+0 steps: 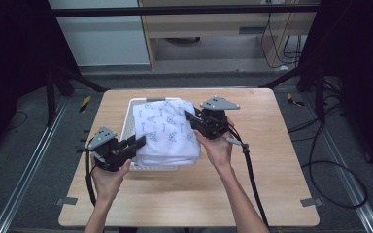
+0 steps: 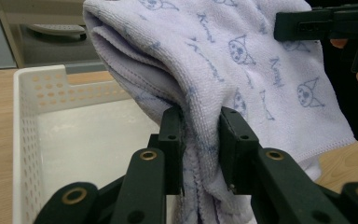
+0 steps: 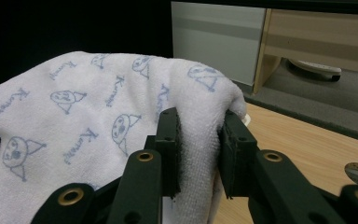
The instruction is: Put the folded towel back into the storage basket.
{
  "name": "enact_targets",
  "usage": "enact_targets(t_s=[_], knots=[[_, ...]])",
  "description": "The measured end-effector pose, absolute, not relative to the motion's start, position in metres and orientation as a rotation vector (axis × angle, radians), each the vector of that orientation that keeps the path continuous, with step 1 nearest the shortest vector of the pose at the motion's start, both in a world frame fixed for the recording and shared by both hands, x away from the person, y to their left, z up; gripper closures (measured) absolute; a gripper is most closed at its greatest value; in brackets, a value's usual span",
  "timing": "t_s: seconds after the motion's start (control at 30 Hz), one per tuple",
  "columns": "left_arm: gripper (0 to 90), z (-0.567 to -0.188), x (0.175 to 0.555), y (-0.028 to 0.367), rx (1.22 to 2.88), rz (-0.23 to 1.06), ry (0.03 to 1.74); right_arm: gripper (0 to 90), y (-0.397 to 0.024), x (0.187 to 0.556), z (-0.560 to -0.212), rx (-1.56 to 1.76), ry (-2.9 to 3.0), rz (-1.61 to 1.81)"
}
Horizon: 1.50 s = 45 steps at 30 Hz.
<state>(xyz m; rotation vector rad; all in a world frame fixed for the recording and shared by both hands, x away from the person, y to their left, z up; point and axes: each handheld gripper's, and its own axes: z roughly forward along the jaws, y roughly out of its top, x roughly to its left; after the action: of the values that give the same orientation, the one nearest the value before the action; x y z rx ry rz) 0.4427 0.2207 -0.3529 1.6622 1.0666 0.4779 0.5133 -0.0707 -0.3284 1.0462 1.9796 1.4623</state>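
Folded towel (image 1: 166, 132) held over white basket (image 1: 132, 104) on bench (image 1: 267, 160). Left gripper (image 1: 140, 142) clamped on near-left edge, right gripper (image 1: 190, 116) clamped on far-right edge. Step judged: placing towel in basket. Next: lower evenly, then release both

White printed towel, white basket, black grippers on a pale wood table

The towel (image 1: 167, 131) is white — faintly lilac close up — dotted with small grey-blue cartoon faces and script words. The basket (image 2: 25, 140) is white plastic with rows of small round holes. Both grippers, left (image 1: 138, 143) and right (image 1: 190, 116), are black with brass-coloured rivets — each topped by a grey plate. The table (image 1: 272, 160) is light wood grain.
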Motion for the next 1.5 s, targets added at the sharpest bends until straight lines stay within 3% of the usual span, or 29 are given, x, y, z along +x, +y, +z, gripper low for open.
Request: enact_targets(t_s=[1.5], knots=[[71.6,-0.363,0.469,0.262,1.633,0.569,1.196,72.0,-0.012,0.552,-0.339,1.029,2.001,1.468]])
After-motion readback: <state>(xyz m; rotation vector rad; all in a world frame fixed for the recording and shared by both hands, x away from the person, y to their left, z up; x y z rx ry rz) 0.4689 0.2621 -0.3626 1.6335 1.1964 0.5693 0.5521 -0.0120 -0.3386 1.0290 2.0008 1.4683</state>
